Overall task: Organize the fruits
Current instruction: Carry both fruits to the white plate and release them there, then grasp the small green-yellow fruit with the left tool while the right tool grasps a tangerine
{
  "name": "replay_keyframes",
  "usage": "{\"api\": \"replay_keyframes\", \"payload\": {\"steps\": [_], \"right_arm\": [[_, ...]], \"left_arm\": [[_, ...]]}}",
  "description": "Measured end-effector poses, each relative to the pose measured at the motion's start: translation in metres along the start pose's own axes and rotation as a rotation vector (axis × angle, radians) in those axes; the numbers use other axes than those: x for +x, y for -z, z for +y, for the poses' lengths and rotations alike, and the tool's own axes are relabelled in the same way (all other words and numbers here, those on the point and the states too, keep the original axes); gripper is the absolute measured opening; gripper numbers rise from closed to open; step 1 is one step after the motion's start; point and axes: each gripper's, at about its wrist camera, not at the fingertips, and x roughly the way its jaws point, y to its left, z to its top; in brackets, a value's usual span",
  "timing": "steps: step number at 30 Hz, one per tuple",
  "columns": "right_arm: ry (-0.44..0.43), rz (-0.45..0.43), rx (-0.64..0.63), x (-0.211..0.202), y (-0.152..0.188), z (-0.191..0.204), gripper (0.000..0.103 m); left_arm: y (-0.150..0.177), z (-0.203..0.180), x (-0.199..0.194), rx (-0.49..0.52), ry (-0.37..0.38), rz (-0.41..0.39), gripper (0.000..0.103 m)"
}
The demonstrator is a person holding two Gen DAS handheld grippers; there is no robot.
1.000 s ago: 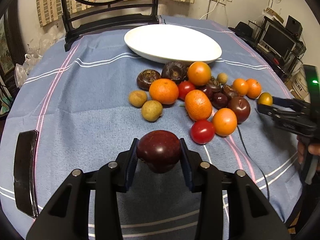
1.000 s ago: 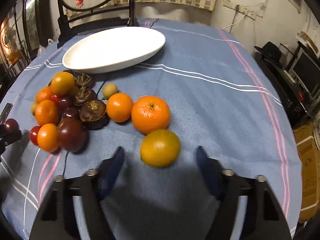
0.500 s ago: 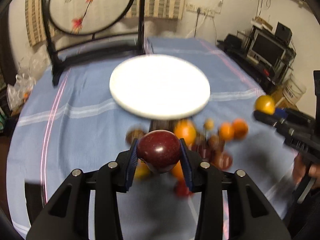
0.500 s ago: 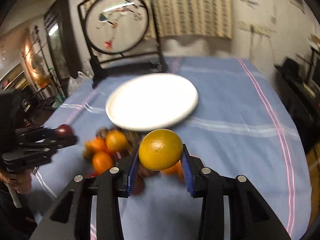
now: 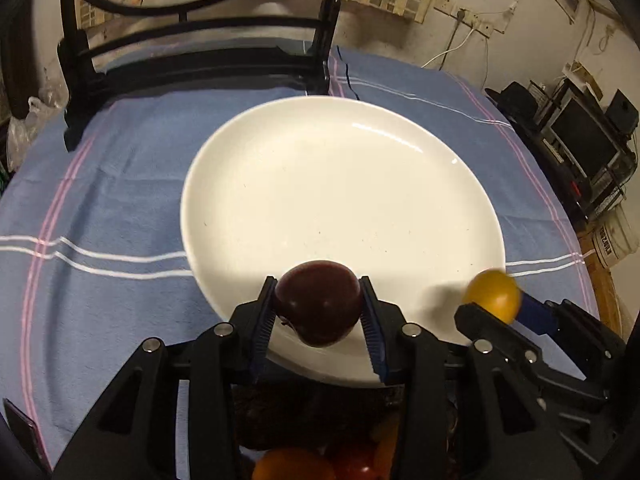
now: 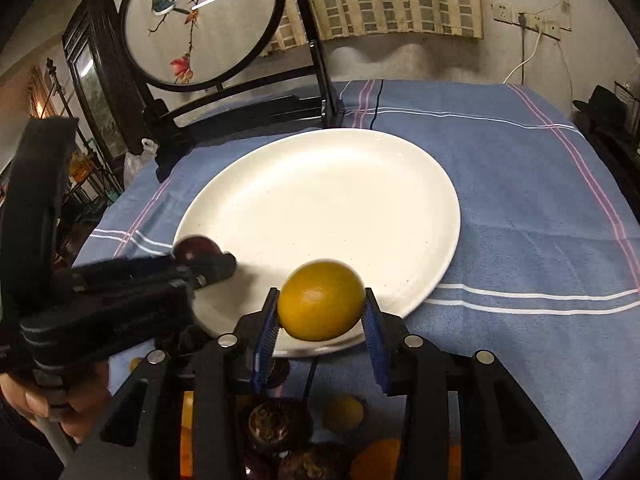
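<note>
L gripper pinches a dark red plum over the near rim of the white plate — R gripper clamps a yellow-orange citrus just beside, also above the near rim.

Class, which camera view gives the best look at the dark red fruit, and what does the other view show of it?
The left wrist view: the dark red fruit sits large and central, clamped in the left tool over the white plate. The right wrist view shows only a small blurred part, mostly hidden behind that tool.
</note>
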Motion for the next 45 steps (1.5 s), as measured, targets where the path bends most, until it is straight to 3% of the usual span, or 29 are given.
{"api": "replay_keyframes", "payload": {"steps": [1, 2, 4, 8, 14, 23, 34, 36, 38, 40, 43, 44, 45], "right_arm": [[0.001, -0.011, 0.005, -0.001, 0.001, -0.001, 0.063], [-0.004, -0.013, 0.002, -0.002, 0.002, -0.001, 0.064], [-0.004, -0.014, -0.003, -0.005, 0.004, 0.0, 0.064], [-0.002, -0.023, -0.014, -0.015, 0.01, 0.004, 0.064], [0.029, -0.035, -0.086, -0.028, 0.022, 0.019, 0.068], [0.051, -0.056, -0.081, -0.058, 0.066, 0.017, 0.071], [0.008, -0.111, 0.16, -0.101, 0.119, -0.028, 0.076], [-0.015, -0.111, 0.196, -0.104, 0.124, -0.035, 0.076], [-0.045, -0.125, 0.226, -0.106, 0.127, -0.04, 0.076], [-0.041, -0.13, 0.229, -0.107, 0.128, -0.04, 0.076], [-0.03, -0.121, 0.202, -0.105, 0.127, -0.035, 0.077], [-0.021, -0.116, 0.19, -0.106, 0.126, -0.033, 0.077], [-0.011, -0.111, 0.175, -0.106, 0.126, -0.03, 0.077]], "left_arm": [[0.001, -0.001, 0.0, 0.001, 0.01, -0.007, 0.052], [0.002, -0.001, -0.003, 0.002, 0.007, -0.027, 0.061], [0.003, -0.001, -0.01, 0.002, 0.0, -0.054, 0.071], [0.005, -0.004, -0.03, 0.021, 0.006, -0.084, 0.076], [0.027, -0.01, -0.059, 0.107, -0.063, -0.142, 0.087], [0.08, 0.035, -0.09, 0.029, -0.054, -0.164, 0.088], [0.134, 0.047, -0.086, 0.05, -0.034, -0.094, 0.088], [0.138, 0.044, -0.084, 0.066, -0.044, -0.091, 0.082], [0.139, 0.039, -0.079, 0.089, -0.05, -0.073, 0.069], [0.14, 0.036, -0.071, 0.102, -0.059, -0.041, 0.065], [0.141, 0.032, -0.063, 0.118, -0.089, -0.03, 0.049], [0.14, 0.031, -0.062, 0.126, -0.094, -0.032, 0.037], [0.14, 0.03, -0.061, 0.136, -0.096, -0.037, 0.032]]}}
